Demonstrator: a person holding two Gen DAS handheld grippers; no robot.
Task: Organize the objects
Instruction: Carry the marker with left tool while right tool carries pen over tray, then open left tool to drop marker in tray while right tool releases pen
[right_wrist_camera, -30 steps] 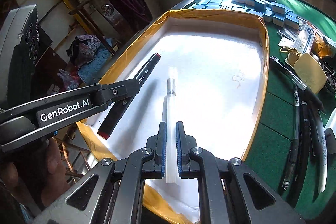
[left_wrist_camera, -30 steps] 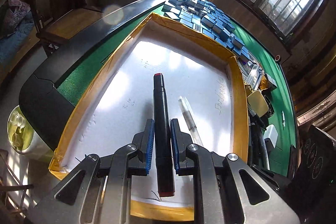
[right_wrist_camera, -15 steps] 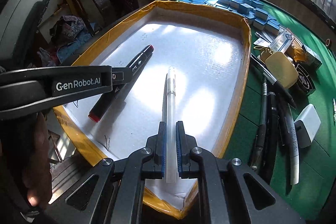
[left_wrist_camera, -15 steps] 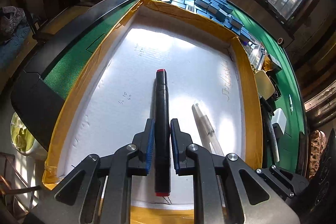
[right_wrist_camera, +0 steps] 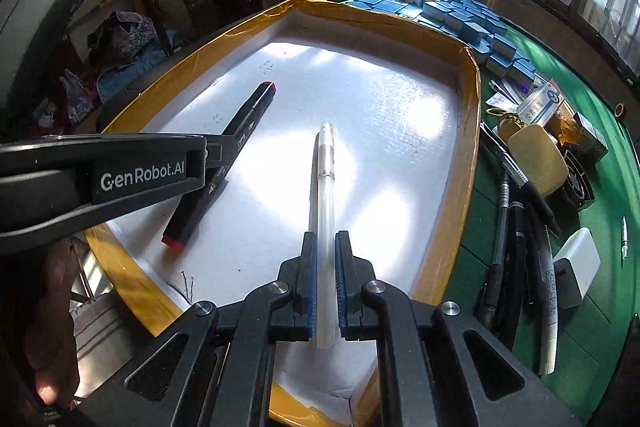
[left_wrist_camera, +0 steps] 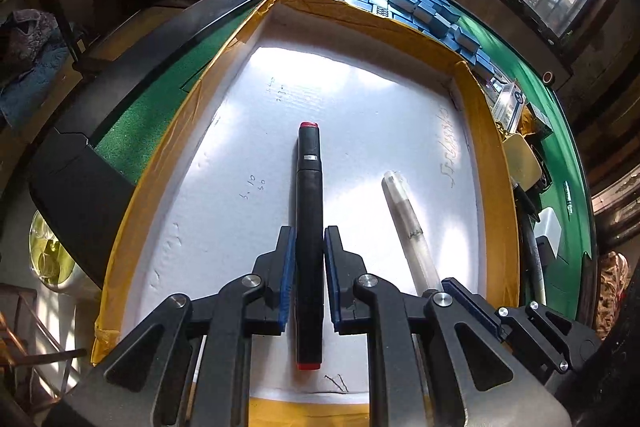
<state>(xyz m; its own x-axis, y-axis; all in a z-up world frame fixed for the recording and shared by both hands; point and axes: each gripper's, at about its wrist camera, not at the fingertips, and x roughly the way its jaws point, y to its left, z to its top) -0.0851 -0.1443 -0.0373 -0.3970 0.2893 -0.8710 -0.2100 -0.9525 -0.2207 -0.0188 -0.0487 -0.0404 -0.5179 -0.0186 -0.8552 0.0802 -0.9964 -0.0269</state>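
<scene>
I have my left gripper closed on a black marker with red end caps, the pads pressing its barrel a little behind the middle. My right gripper is clamped on a clear plastic pen, gripped near its rear end so most of its length sticks out ahead of the pads. Both pens hang over the white floor of the shallow tray with the yellow-taped rim, which sits on the green surface; I cannot tell whether either pen touches the tray floor.

I judge both pens to be light and stiff, so neither needs much squeeze. The marker's barrel is thick with a matte look, and I expect it to stay put in the ribbed pads. The clear pen is thinner and looks smooth; held so far back, I think it could pivot or slide between the pads if I tilt my wrist fast. A hold closer to its middle would be steadier.

More dark pens lie in a bunch on the surface just right of the tray, beside a white block, and I would take those by mid-barrel as well.
</scene>
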